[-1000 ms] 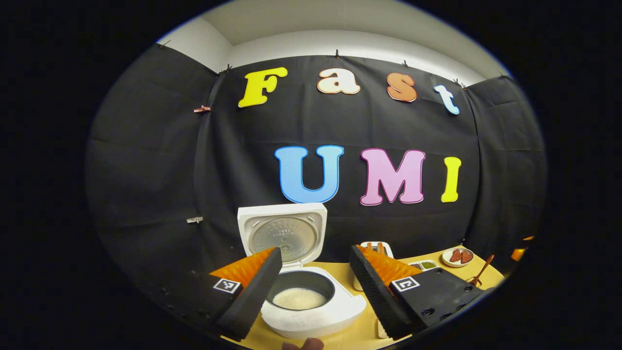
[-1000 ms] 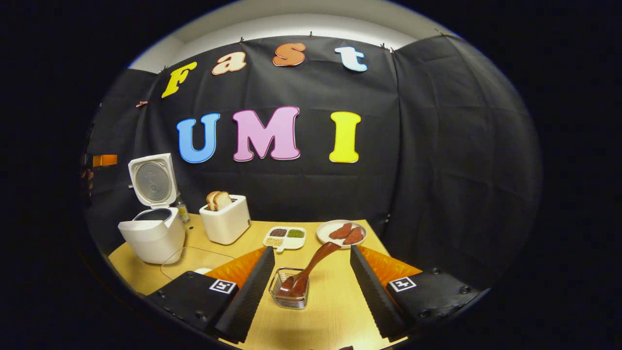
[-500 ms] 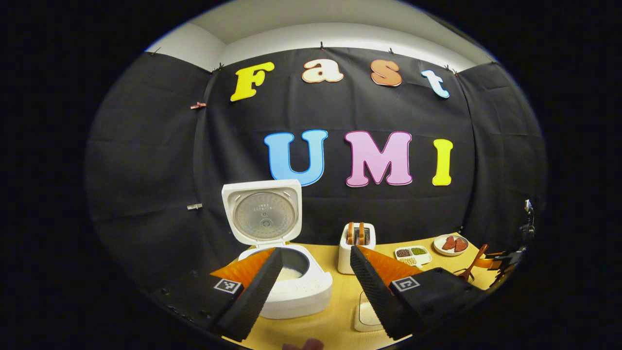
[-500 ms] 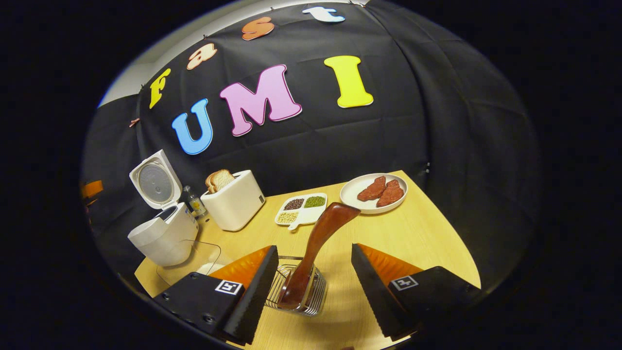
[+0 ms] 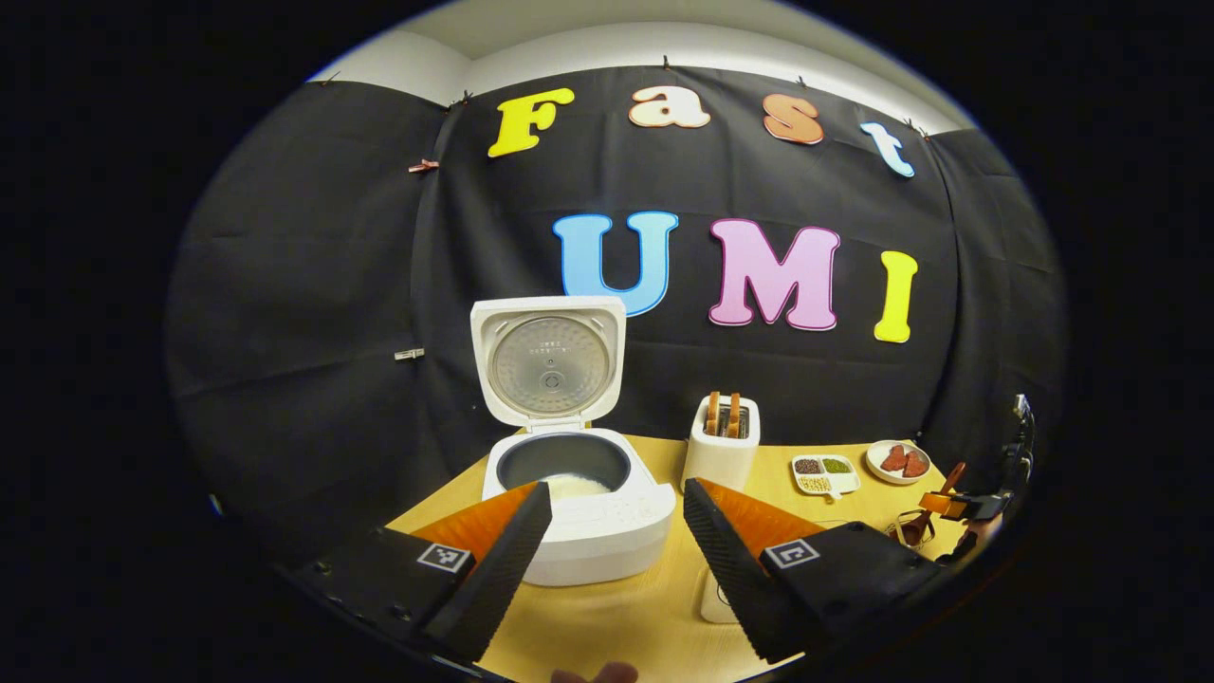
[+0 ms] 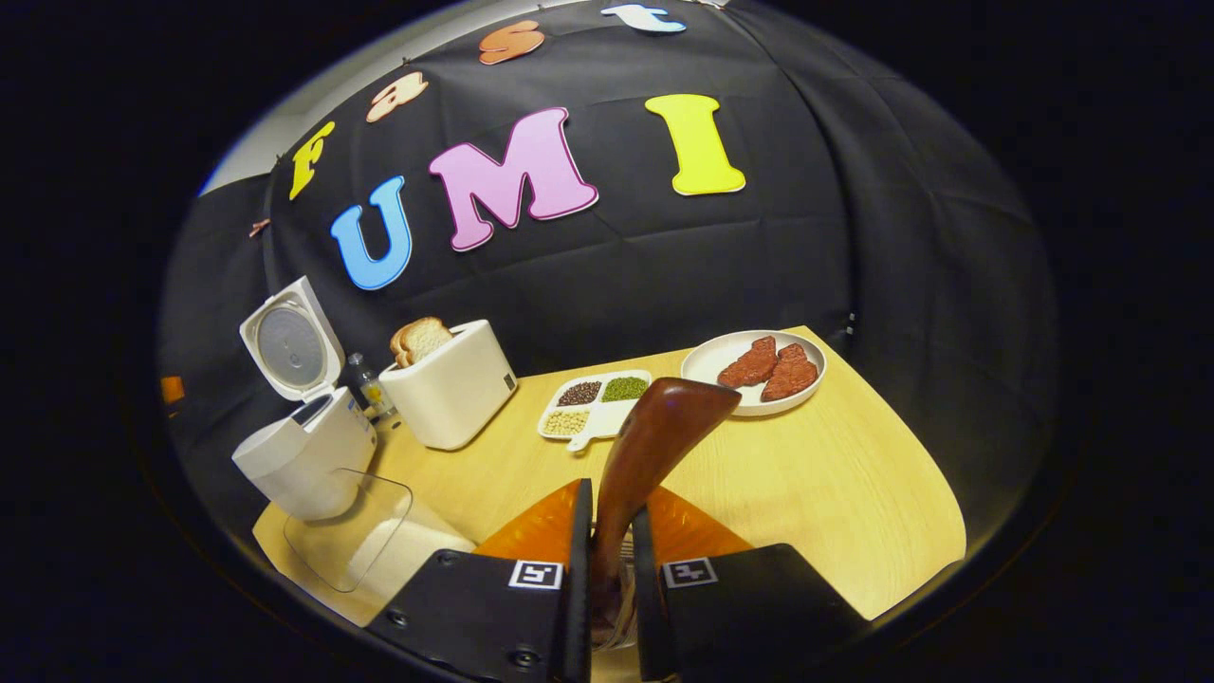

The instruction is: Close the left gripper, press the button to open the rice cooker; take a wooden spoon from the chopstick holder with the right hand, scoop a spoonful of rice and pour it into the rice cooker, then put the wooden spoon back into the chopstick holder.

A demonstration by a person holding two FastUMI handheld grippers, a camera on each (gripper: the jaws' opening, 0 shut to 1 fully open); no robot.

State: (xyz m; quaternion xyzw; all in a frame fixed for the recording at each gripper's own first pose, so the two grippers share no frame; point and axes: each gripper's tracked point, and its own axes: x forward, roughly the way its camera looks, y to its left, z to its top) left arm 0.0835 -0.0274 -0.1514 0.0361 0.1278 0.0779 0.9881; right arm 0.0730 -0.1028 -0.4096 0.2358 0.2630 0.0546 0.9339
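Right gripper (image 6: pixel 607 560) pinching the wooden spoon (image 6: pixel 654 441) by its handle, both fingers pressed on the shaft; grip sits low, just above the chopstick holder (image 6: pixel 621 621), whose wire rim shows between the fingers; spoon's broad end rises up and ahead of the gripper, tilted right. Judged: a low hold gives control for lifting the spoon straight out without tipping the holder.

Left gripper (image 5: pixel 612 531) spread wide, gripping nothing; rice cooker (image 5: pixel 580 517) directly ahead, between its fingers, lid (image 5: pixel 550 360) standing upright, so the button step looks done; white rice visible in the pot. Probably parked back to leave the opening free.

From the right gripper, cooker is far ahead-left, a clear container (image 6: pixel 351 531) with rice near-left, toaster (image 6: pixel 450 394) and divided dish (image 6: pixel 593 403) ahead; plate (image 6: pixel 754 370) ahead-right. Scooping and pouring not yet done.
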